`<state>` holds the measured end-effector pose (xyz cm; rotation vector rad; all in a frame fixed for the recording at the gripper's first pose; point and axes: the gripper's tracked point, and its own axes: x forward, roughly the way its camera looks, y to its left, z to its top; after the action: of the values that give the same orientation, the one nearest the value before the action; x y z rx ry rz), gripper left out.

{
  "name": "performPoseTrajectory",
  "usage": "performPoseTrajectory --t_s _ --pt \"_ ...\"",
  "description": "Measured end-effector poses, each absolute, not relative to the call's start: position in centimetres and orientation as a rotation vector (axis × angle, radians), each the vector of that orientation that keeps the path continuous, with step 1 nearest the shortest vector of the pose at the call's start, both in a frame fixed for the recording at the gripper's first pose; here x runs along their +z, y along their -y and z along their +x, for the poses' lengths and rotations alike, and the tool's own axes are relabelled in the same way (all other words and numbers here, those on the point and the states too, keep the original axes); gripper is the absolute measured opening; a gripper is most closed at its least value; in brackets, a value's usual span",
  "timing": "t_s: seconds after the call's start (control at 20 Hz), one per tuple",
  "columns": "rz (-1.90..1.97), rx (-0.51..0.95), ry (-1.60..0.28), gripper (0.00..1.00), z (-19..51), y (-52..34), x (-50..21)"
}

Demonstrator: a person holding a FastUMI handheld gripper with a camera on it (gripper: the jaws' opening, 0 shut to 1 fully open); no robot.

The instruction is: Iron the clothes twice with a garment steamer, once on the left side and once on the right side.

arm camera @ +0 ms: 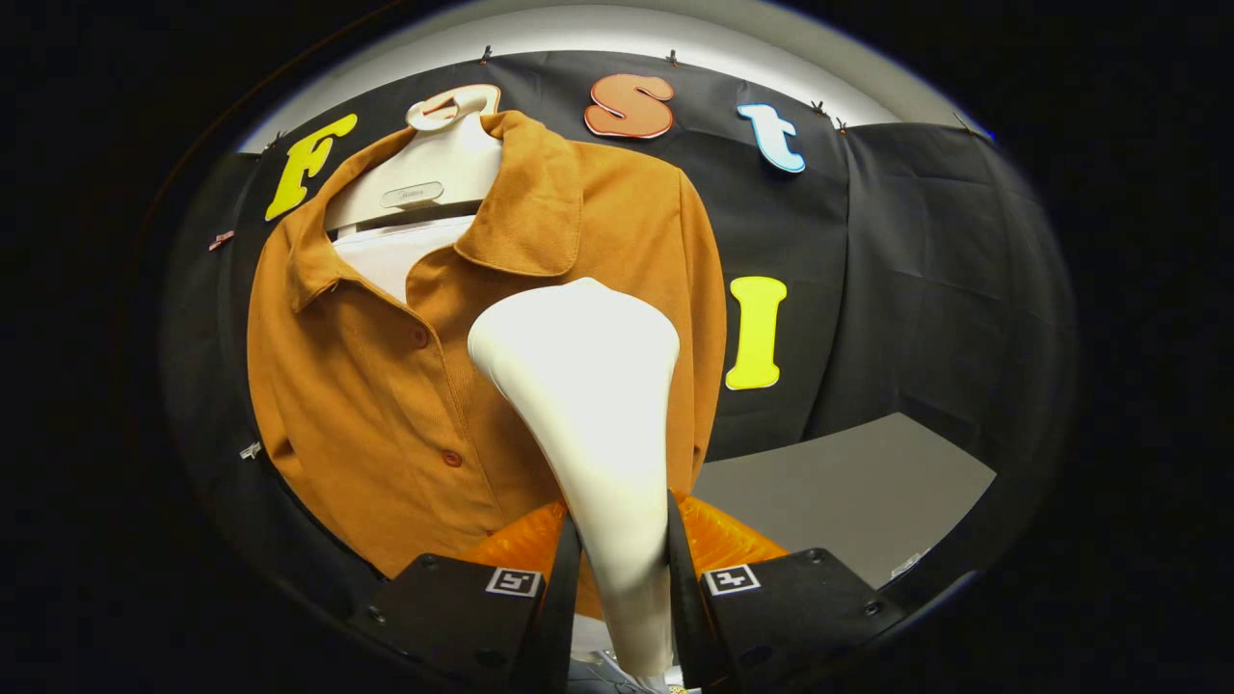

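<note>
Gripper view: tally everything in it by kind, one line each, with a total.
Shirts: 1, the orange polo shirt on the hanger.
Hangers: 1, the white hanger.
Steamers: 1, the white garment steamer, with both fingers of the gripper pressed on its neck, its head against the shirt.
Tables: 1, the grey table beyond the fingers.
Total: 4

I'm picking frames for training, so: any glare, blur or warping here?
Gripper view: strong fisheye bending toward the rim; the steamer, held between the tongs, is brightly lit, its head nearly washed out; the shirt on its hanger is sharp and evenly lit; the outer wall falls dim.
</note>
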<state>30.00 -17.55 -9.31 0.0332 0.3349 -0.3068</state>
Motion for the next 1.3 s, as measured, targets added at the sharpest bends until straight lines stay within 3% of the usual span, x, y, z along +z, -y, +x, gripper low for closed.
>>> performPoseTrajectory --t_s 1.3 --pt "0.024 -0.395 -0.611 0.47 31.0 17.3 -19.1"
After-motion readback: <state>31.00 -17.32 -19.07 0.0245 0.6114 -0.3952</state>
